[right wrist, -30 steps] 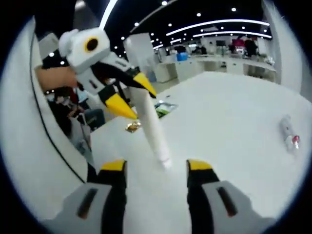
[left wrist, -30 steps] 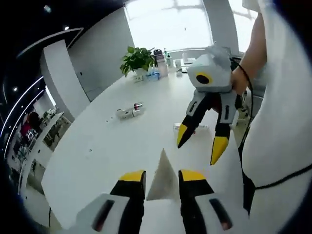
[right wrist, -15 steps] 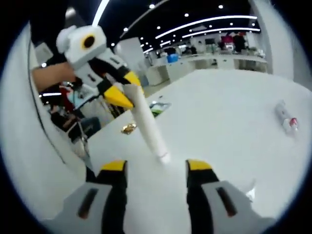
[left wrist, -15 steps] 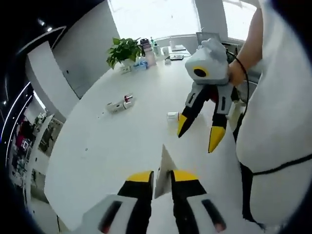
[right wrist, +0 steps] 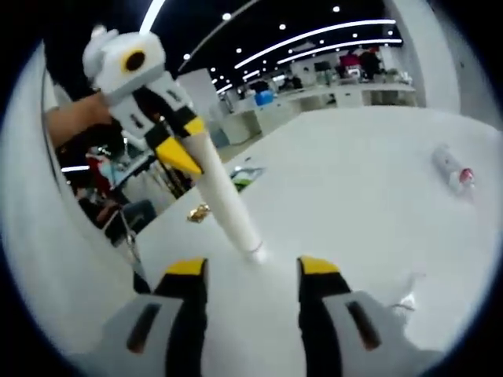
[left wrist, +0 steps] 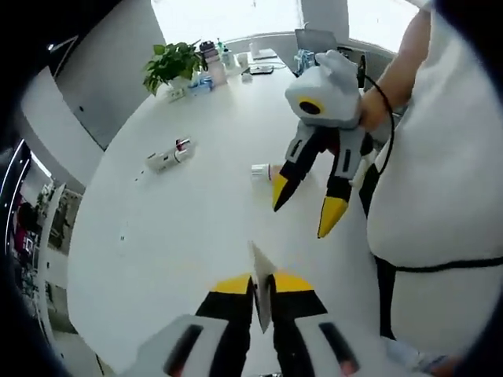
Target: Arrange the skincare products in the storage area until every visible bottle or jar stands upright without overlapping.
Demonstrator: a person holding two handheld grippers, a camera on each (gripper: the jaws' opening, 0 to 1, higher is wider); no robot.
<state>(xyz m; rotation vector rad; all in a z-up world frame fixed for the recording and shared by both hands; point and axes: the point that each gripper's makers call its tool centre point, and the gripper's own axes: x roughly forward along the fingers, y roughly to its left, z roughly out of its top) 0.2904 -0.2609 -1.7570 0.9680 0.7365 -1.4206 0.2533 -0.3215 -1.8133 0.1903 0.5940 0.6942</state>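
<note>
A white tube (right wrist: 225,196) hangs slanted over the white table (right wrist: 369,196), cap end down. My left gripper (left wrist: 262,281) is shut on the tube's flat crimped end (left wrist: 258,263); in the right gripper view, the left gripper (right wrist: 185,141) holds the tube from the upper left. My right gripper (right wrist: 251,271) is open, its jaws either side of the tube's cap without touching it; in the left gripper view, the right gripper (left wrist: 302,208) hangs open above the table. A white bottle with a red cap (left wrist: 165,157) lies on its side, as does a small white tube (left wrist: 262,169).
A potted plant (left wrist: 169,63) and several small products (left wrist: 212,67) stand at the table's far end. A gold wrapper (right wrist: 196,212) and a green packet (right wrist: 244,177) lie near the table's edge. A person in white (left wrist: 440,196) stands close beside the table.
My left gripper's jaws have drawn together onto the tube's flat end. The right gripper has stayed open around the cap. Both views shifted with the hands.
</note>
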